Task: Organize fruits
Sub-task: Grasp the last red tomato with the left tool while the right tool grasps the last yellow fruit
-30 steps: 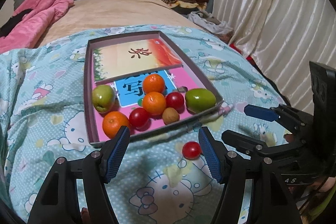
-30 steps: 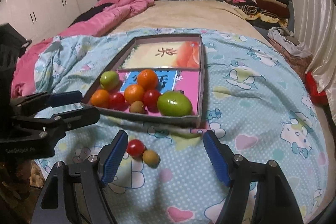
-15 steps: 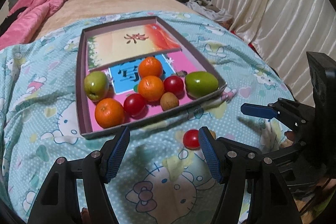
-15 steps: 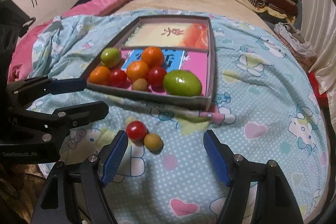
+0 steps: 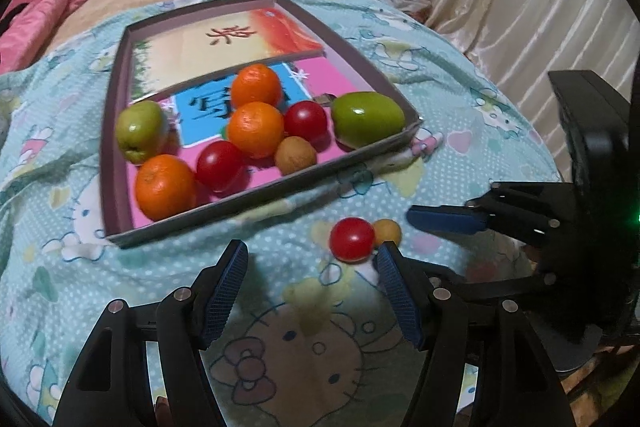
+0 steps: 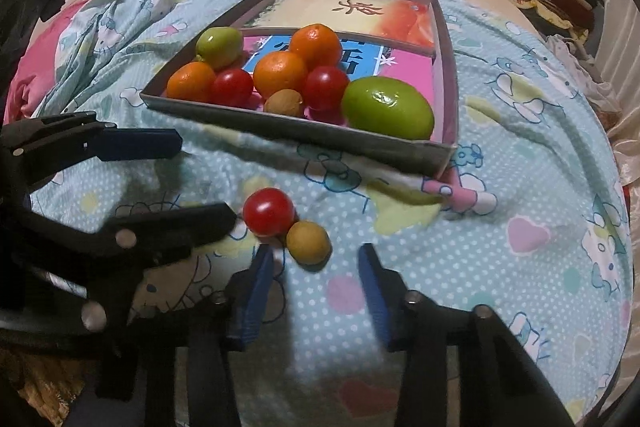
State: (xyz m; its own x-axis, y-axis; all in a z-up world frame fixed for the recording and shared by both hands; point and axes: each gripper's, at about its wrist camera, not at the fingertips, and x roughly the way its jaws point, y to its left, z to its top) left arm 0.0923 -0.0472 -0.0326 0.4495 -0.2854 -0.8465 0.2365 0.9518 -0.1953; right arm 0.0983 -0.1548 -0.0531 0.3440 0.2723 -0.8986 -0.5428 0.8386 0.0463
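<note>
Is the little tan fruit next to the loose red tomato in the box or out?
Out. The tan fruit lies on the bedspread touching the tomato, outside the box.

large chinese characters on the box (image 5: 120, 163) lining, not clearly legible

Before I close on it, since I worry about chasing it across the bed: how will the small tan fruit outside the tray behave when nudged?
The tan fruit looks round and smooth, so it will probably roll. It touches the red tomato, which may roll too. The soft quilt may slow both, though it could sag under pressure.
</note>
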